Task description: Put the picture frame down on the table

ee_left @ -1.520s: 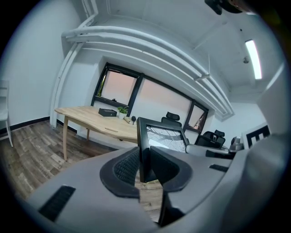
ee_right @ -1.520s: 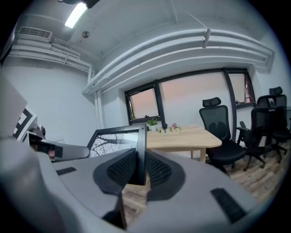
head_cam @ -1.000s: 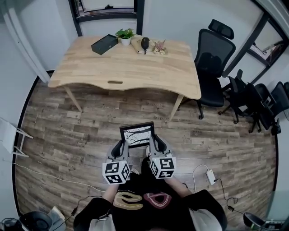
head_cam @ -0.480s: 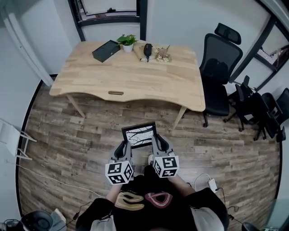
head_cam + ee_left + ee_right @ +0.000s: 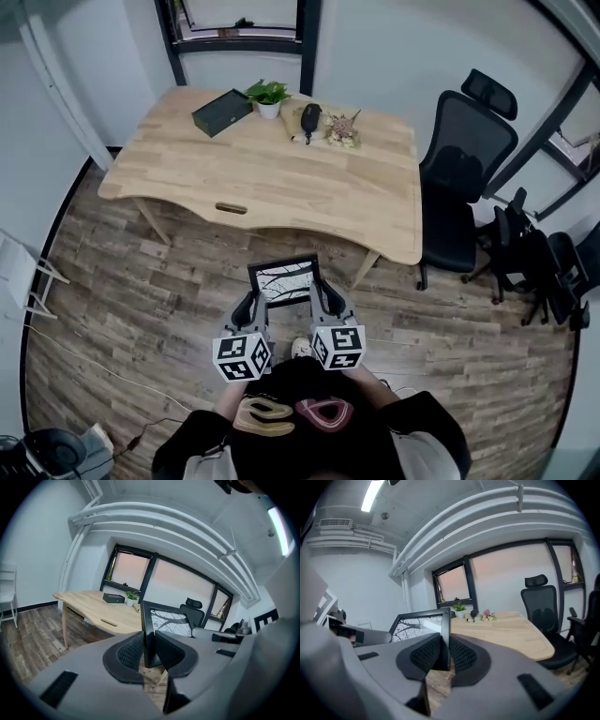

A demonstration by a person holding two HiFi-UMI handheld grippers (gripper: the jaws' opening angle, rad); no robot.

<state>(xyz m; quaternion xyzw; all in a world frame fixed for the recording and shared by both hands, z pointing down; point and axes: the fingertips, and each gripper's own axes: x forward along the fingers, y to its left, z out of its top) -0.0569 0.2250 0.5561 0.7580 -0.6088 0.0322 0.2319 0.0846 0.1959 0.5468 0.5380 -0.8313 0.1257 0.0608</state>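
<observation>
A black picture frame with a branch print is held over the wooden floor, a little short of the light wooden table. My left gripper is shut on the frame's left edge. My right gripper is shut on the frame's right edge. The print faces up toward the head camera. In the left gripper view the table lies ahead and to the left; in the right gripper view the table lies ahead and to the right.
At the table's far edge stand a black box, a potted plant, a dark object and dried flowers. A black office chair is right of the table, with more chairs beyond. Cables run across the floor.
The table has come closer and shifted in the head view as the person steps toward it. Both grippers still hold the frame the same way.
</observation>
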